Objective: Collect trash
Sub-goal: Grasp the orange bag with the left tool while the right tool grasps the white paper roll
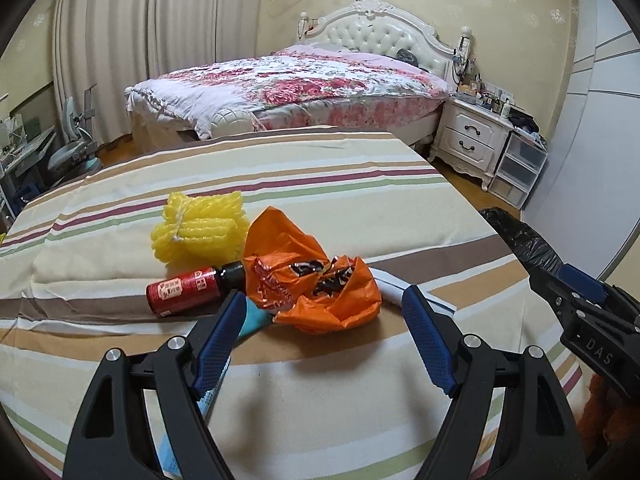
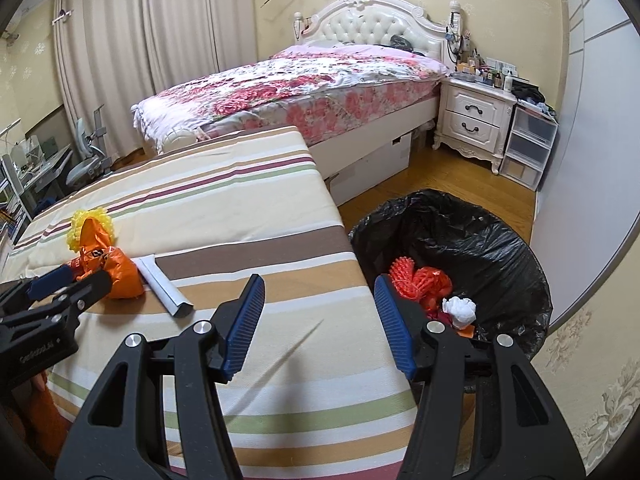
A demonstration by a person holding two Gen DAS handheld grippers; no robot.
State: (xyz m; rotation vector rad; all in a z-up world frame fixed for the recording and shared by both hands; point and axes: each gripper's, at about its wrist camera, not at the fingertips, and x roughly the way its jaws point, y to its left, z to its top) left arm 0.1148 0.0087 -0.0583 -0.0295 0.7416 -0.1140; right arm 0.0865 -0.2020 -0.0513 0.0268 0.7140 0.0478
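Left gripper spread wide, holding nothing, low over the striped cloth. Just ahead, a crumpled orange bag, touching a red can and yellow foam net. Bag probably light, soft, crinkly; best pinched at a bunched fold. Right gripper spread, empty, near the black bin.
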